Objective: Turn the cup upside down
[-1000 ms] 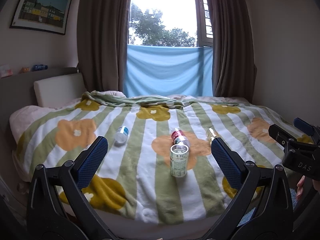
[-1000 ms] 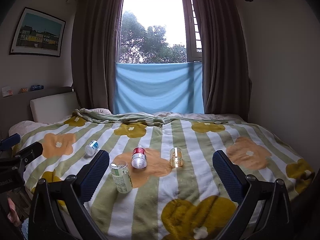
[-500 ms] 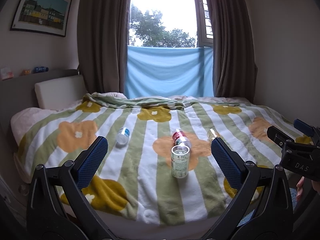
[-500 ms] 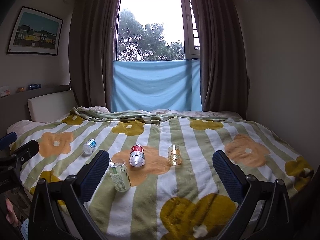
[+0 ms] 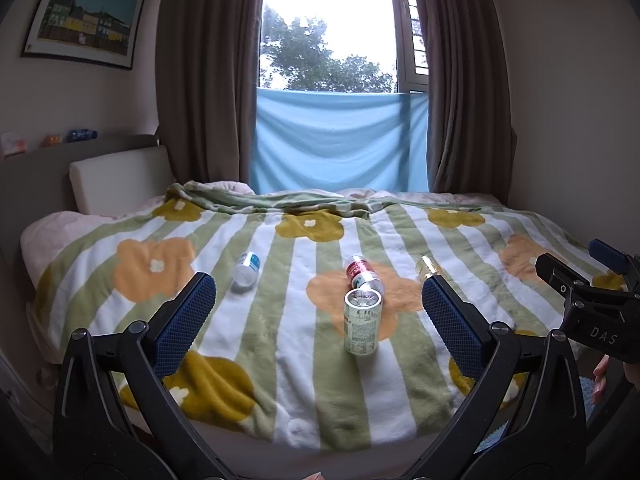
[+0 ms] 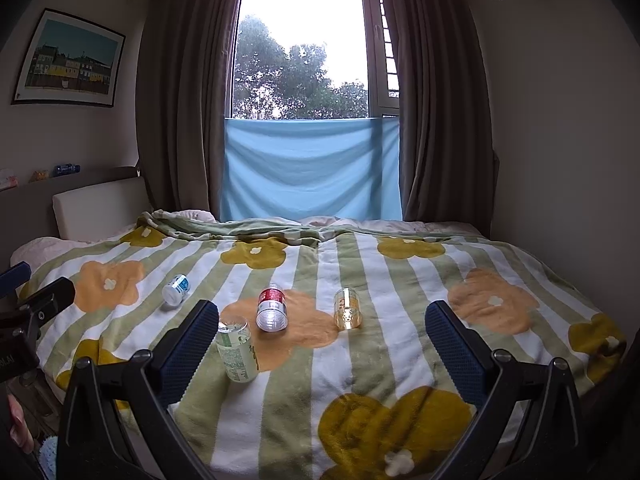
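Both hand-held grippers, left [image 5: 316, 312] and right [image 6: 322, 338], spread empty; risks toppling the clear cup [image 6: 347, 309] on the soft bed [image 6: 400, 360].

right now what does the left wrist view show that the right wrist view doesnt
Only the left wrist view shows the right tongs, at its right edge, and the clear cup half hidden behind a finger. Only the right wrist view shows the left tongs, at its left edge, and the clear cup whole. Both show the bed, green cup, red cup and blue cup.
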The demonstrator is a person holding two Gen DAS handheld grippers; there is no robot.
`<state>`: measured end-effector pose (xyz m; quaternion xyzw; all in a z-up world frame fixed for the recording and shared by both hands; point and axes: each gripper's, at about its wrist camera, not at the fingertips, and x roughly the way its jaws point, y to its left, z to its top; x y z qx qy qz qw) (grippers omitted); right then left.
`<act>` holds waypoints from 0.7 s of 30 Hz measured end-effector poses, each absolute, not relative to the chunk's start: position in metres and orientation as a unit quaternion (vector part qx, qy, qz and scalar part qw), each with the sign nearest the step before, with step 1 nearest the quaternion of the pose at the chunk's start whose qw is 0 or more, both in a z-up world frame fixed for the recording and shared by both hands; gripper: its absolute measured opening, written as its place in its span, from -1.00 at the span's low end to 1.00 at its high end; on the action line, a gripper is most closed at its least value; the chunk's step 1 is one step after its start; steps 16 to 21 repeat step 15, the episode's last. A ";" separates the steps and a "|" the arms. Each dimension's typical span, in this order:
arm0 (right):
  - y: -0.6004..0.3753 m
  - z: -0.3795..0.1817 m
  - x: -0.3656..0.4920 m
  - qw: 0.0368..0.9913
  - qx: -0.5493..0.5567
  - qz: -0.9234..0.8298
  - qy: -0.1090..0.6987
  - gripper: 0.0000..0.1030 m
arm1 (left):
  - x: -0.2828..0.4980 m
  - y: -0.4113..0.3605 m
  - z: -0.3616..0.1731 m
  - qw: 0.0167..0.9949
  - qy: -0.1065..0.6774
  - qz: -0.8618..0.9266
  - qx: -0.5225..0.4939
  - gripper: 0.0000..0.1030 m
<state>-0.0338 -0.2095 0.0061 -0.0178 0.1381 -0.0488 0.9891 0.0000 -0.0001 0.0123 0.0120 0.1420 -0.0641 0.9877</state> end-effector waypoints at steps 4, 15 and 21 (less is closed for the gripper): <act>-0.210 0.006 -0.034 0.989 -0.016 -0.048 0.139 1.00 | 0.003 0.000 0.010 0.988 0.142 -0.054 0.013 0.99; -0.212 0.000 -0.034 0.988 -0.018 -0.048 0.144 1.00 | 0.003 0.006 0.007 0.992 0.125 -0.032 0.012 0.99; -0.212 0.000 -0.034 0.988 -0.018 -0.048 0.144 1.00 | 0.003 0.006 0.007 0.992 0.125 -0.032 0.012 0.99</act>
